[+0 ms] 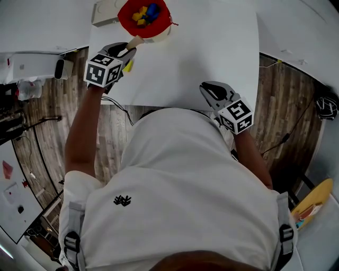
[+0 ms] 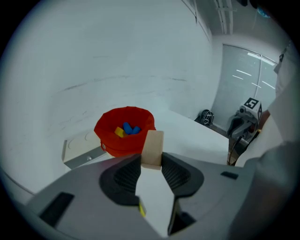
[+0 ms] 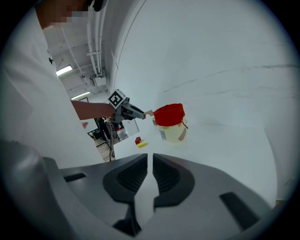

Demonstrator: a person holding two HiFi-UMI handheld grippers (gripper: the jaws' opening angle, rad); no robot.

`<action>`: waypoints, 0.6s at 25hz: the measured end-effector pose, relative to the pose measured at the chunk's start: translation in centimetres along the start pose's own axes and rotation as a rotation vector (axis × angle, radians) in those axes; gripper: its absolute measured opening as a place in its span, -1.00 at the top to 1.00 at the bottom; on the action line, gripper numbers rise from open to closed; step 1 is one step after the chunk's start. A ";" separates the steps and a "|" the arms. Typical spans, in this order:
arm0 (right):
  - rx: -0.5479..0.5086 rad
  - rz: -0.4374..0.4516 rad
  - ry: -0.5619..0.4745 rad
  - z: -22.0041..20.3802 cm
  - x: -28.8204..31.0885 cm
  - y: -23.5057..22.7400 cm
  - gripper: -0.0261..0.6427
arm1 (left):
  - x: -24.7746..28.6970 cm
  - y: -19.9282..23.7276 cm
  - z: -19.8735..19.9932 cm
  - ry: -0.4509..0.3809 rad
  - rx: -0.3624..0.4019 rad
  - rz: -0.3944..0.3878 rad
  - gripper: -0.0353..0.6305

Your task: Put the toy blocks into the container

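Note:
The container (image 1: 144, 18) is a pale tub with a red lining at the far side of the white table (image 1: 212, 47). Yellow and blue blocks (image 1: 145, 12) lie inside it. My left gripper (image 1: 128, 51) is shut on a beige wooden block (image 1: 135, 42), held just short of the container's near rim. In the left gripper view the beige block (image 2: 153, 149) sits upright between the pads, with the container (image 2: 124, 131) beyond. A yellow block (image 3: 142, 144) and a red block (image 3: 138, 139) lie on the table below the left gripper. My right gripper (image 1: 207, 89) is shut and empty at the table's near edge.
A flat grey-white box (image 2: 82, 150) lies against the container's left side. The table's left edge runs close beside the left gripper, with wooden floor and cables (image 1: 119, 106) below. White walls stand behind the table.

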State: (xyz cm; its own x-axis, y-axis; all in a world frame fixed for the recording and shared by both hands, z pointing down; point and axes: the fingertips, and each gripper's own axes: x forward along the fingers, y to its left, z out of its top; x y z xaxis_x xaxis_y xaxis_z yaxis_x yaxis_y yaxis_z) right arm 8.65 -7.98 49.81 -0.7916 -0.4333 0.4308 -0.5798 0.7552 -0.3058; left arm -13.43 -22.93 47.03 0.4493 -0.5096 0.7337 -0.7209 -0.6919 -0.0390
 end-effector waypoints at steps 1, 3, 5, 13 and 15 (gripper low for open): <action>0.000 0.000 -0.001 -0.1 0.0 -0.1 0.81 | 0.0 0.4 0.9 -0.008 0.003 0.008 0.47; 0.001 0.000 -0.003 -0.1 -0.1 -0.3 0.81 | 0.0 1.3 2.5 -0.023 0.007 0.023 0.47; 0.007 -0.001 -0.005 -0.1 -0.2 -0.5 0.81 | 0.2 2.2 3.9 -0.033 0.011 0.032 0.47; 0.030 -0.023 -0.009 -0.5 -1.1 -1.5 0.81 | 3.4 5.1 7.5 0.006 0.032 0.056 0.47; 0.037 -0.029 -0.008 -0.8 -1.3 -1.8 0.81 | 4.6 5.7 8.1 0.035 0.045 0.062 0.47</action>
State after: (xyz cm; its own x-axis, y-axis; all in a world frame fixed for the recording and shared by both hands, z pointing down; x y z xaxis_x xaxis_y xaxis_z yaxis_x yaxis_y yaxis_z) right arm 10.88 -8.41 50.44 -0.7758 -0.4588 0.4331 -0.6091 0.7238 -0.3242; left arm -11.17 -33.39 44.69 0.3857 -0.5343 0.7522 -0.7221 -0.6823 -0.1144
